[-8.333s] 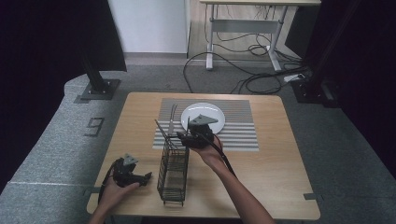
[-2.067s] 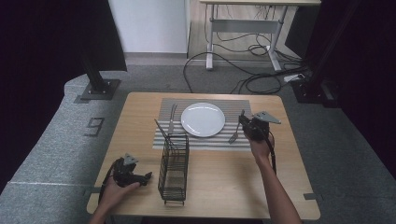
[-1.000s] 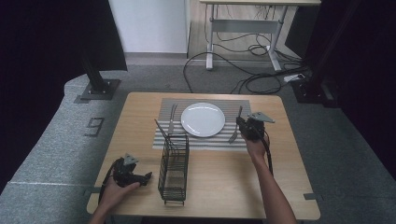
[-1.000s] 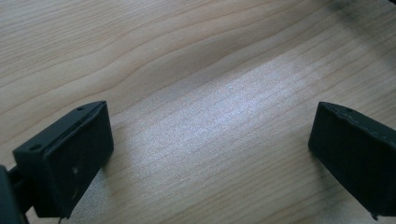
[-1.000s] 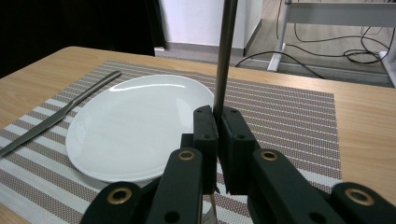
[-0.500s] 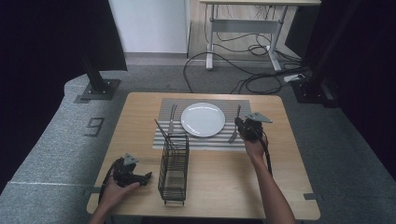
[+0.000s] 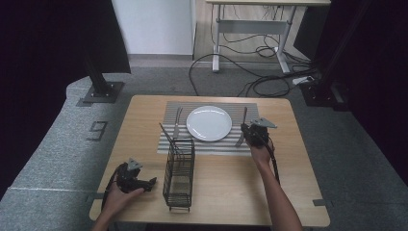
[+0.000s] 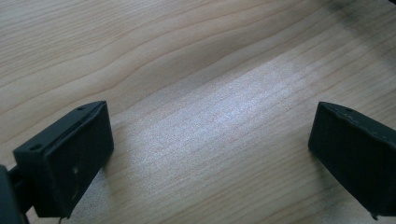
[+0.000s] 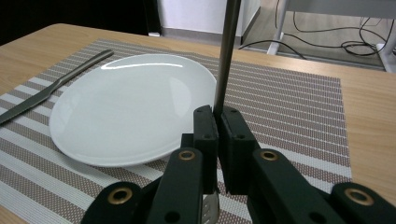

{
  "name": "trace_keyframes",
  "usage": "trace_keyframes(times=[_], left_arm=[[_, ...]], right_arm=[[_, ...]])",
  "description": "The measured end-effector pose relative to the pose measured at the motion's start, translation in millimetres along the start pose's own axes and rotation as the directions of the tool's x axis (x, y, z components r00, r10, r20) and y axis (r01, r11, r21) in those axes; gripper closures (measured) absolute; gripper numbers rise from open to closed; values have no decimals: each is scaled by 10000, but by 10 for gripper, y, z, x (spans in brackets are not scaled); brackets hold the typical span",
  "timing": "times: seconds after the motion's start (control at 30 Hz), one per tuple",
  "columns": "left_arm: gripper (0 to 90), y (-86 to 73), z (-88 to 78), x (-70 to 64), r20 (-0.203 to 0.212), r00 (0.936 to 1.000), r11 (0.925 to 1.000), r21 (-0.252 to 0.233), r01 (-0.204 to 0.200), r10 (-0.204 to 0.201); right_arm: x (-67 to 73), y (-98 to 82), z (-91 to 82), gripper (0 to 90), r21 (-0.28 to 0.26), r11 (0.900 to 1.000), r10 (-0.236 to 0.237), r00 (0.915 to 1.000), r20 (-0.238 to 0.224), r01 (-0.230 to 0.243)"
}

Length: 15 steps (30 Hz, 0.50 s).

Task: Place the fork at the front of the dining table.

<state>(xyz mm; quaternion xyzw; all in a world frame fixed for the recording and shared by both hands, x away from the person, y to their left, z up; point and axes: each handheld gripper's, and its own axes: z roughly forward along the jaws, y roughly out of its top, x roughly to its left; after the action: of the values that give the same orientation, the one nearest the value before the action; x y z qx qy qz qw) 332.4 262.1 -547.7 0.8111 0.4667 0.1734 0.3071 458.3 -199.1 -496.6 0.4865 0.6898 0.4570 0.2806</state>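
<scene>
To the right of the white plate (image 7: 209, 122), on the striped placemat (image 7: 168, 144), we see the right gripper (image 9: 217, 122) pinching a fork (image 9: 227, 46) by its handle, the tines down near the mat below the jaws and the stem running up and away from them. We judge this the laying of a place setting, the fork being set down: the next move calls for lowering it flat beside the plate and letting go. A knife (image 7: 176, 121) lies beyond the plate's far side. The left gripper (image 8: 210, 154) rests spread on bare table (image 8: 187, 56), near the wire caddy (image 7: 179, 172).
</scene>
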Motion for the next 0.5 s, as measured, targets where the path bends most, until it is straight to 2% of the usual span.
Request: trace_keyframes(times=[0.33, 0.5], left_arm=[[0, 0, -1, 0, -6, 10000, 10000, 3, -3, 3], [0, 0, -1, 0, -4, 10000, 10000, 5, 3, -3]], right_arm=[[-12, -124, 58, 860, 327, 9995, 37, 9999, 112, -41], [-15, -153, 77, 861, 270, 9996, 28, 9998, 208, -33]])
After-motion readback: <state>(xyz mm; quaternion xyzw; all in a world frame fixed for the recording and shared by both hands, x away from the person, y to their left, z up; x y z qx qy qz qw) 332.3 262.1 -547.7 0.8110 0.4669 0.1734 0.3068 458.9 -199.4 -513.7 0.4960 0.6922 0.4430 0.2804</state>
